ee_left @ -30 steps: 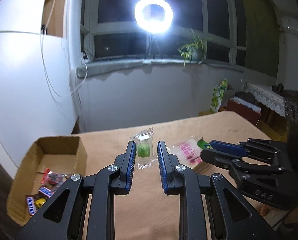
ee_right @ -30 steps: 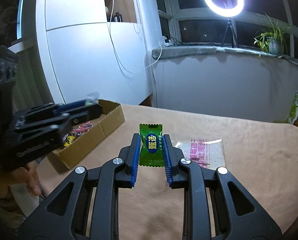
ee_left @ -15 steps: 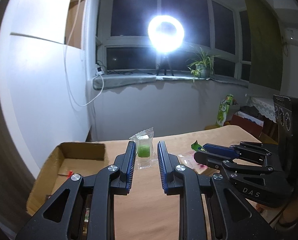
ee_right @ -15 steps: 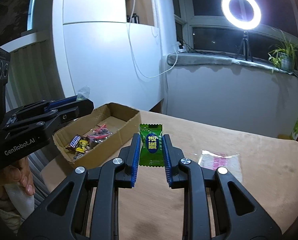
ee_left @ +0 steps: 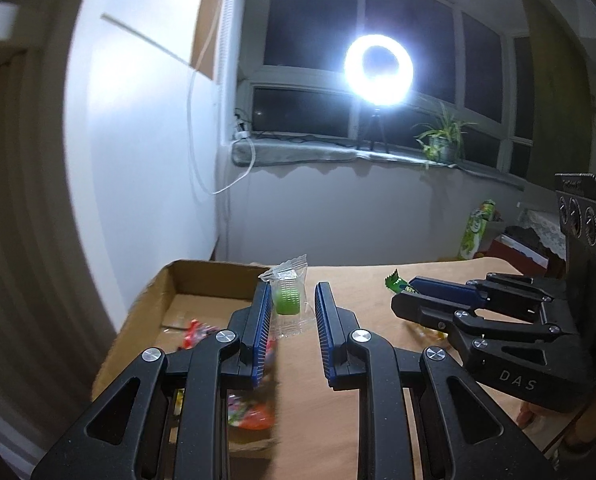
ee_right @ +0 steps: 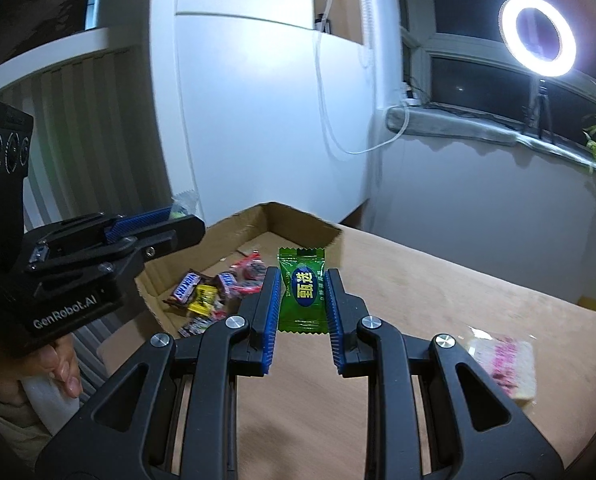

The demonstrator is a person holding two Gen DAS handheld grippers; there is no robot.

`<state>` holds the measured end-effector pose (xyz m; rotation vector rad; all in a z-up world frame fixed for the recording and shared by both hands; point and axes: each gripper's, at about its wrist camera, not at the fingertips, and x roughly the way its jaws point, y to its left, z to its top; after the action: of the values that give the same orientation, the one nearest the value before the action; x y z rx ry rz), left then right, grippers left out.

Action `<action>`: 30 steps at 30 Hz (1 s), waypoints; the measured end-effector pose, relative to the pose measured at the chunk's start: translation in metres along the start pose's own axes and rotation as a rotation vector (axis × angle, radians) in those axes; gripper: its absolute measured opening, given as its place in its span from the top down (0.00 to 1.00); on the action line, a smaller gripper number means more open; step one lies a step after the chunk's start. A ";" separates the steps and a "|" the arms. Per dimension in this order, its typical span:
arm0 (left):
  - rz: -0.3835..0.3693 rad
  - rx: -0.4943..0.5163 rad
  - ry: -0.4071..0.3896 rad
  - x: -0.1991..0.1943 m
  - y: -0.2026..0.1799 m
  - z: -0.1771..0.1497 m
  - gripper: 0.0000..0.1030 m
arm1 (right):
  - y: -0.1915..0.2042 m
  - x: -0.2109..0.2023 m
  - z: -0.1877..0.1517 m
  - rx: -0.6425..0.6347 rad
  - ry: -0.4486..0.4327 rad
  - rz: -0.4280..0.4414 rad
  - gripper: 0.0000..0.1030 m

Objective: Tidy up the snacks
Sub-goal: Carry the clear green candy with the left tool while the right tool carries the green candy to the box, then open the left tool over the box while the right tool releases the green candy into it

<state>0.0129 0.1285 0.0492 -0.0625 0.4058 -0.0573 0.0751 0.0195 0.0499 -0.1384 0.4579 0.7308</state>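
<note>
tan table (ee_right: 438, 304) with cardboard box (ee_right: 298, 222), pink-printed packet (ee_right: 504, 364)

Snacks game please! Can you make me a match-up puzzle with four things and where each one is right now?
Things:
1. clear packet with a green sweet
2. green candy packet
3. Snickers bar
4. pink and white packet

Places:
A. lying on the table
B. between the jaws of the right gripper
C. inside the cardboard box
D. between the jaws of the left gripper

Right pairs: 1-D, 2-B, 3-C, 4-A
</note>
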 end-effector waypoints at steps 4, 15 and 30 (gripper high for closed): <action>0.033 -0.020 0.012 0.000 0.017 -0.005 0.80 | 0.016 0.014 0.006 -0.024 0.010 0.039 0.78; 0.131 -0.091 0.055 0.007 0.070 -0.023 0.80 | 0.052 0.064 0.018 -0.082 0.051 0.135 0.78; 0.148 -0.139 0.134 0.034 0.102 -0.045 0.80 | 0.052 0.127 0.028 -0.096 0.107 0.159 0.78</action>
<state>0.0307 0.2253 -0.0124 -0.1657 0.5466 0.1134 0.1329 0.1436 0.0192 -0.2340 0.5404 0.9050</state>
